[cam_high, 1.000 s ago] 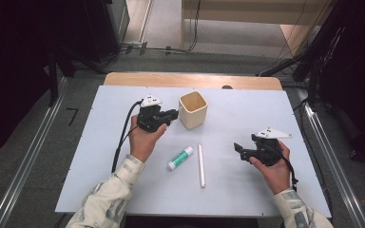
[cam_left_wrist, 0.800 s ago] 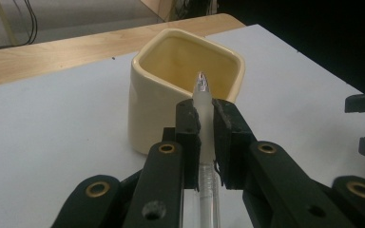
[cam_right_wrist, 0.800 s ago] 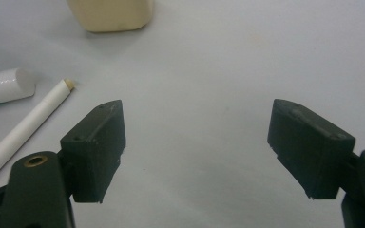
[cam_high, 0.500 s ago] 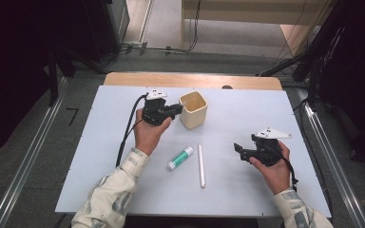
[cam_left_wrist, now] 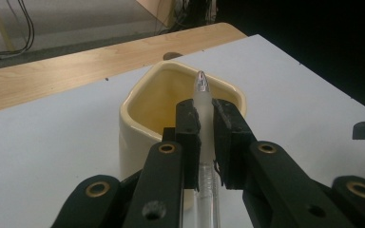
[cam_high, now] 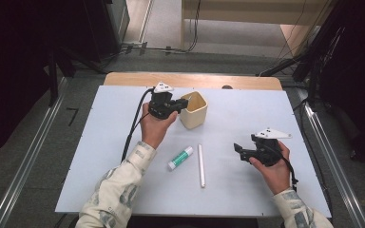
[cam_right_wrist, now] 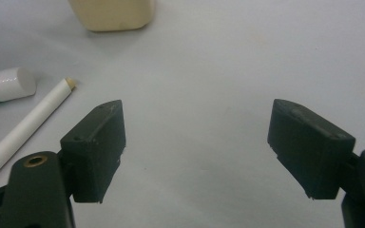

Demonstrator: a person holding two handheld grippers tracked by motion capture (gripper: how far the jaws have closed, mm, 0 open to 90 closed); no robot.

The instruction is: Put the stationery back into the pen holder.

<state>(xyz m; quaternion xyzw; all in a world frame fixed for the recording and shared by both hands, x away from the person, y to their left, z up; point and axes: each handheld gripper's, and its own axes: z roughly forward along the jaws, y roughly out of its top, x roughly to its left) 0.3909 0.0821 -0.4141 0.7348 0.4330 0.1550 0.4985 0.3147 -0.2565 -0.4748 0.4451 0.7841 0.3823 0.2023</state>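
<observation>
High view, left side: the left gripper [cam_high: 183,103] is held level at the near-left rim of the cream-yellow square ceramic cup [cam_high: 195,110], its tips touching or just short of that rim.
Left grasp: clenched on a clear plastic ballpoint pen [cam_left_wrist: 202,97]; in the left gripper view the pen's tip pokes out past the fingers [cam_left_wrist: 188,124] and points at the cup's mouth [cam_left_wrist: 171,90].
Step in hand: judged as bringing the pen to the cup, to be dropped in.
Next move: the pen seems to need tipping nose-down over the opening, with the tip clear of the near rim, before the jaws let go; released level, it would likely land on the rim or the table.
Middle, nearer the person than the left fingers: a white glue stick with a green label [cam_high: 180,158] and, just beside it, a slim white paper-wrapped stick [cam_high: 201,165], both flat on the white tabletop [cam_high: 100,142].
In the way: nothing lies between pen and cup; the rim itself is the one catch.
Right side: the right gripper [cam_high: 238,150] hovers near the tabletop, jaws spread wide and holding nothing, well apart from the cup; its fingers [cam_right_wrist: 97,142] point toward the white stick [cam_right_wrist: 24,128].
</observation>
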